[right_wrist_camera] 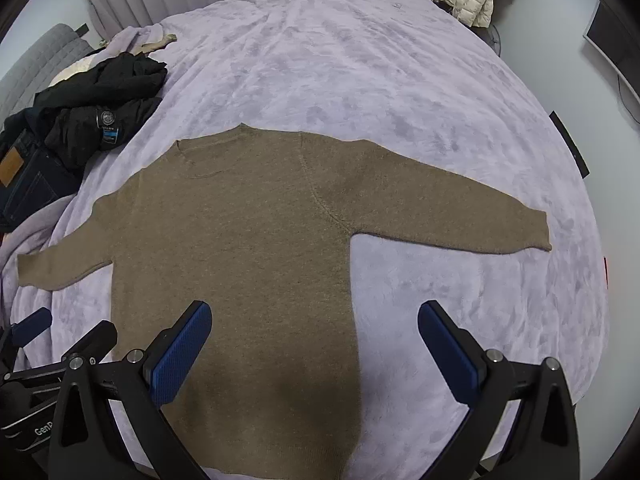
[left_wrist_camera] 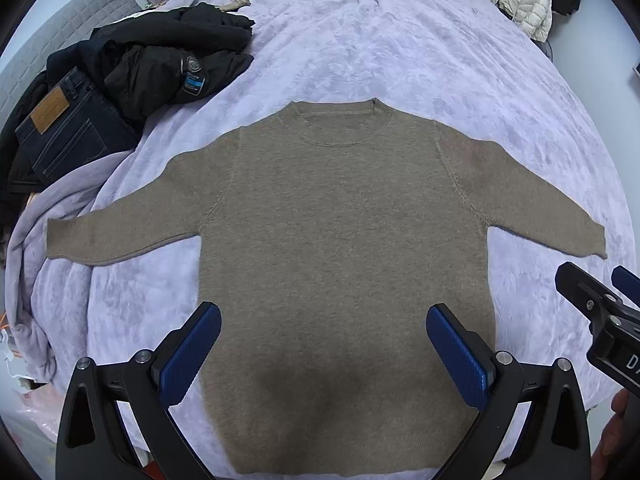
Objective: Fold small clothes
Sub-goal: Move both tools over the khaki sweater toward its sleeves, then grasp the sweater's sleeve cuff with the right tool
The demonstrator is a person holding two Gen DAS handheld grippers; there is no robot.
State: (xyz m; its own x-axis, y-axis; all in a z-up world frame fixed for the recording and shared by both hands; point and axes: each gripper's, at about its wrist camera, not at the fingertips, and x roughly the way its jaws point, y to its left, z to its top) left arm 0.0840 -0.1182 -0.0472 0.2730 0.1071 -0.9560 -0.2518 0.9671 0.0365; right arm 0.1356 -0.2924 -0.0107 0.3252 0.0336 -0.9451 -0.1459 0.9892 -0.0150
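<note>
While the brown sweater [left_wrist_camera: 340, 240] lay flat on the lavender blanket [left_wrist_camera: 400, 40], collar toward twelve o'clock, left gripper [left_wrist_camera: 324, 356] and right gripper [right_wrist_camera: 314, 354] hovered wide open, empty; a one-layer pinch would probably skew the fold.

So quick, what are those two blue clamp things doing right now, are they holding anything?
Left gripper: open, holding nothing, above the brown sweater.
Right gripper: open, holding nothing, over the sweater's edge.

The sweater [left_wrist_camera: 340, 248] is plain brown; the blanket [left_wrist_camera: 400, 40] is mottled lilac. Black jacket [left_wrist_camera: 168, 64], dark-blue jeans [left_wrist_camera: 68, 136], blue ribbed gripper pads [left_wrist_camera: 192, 356].
</note>
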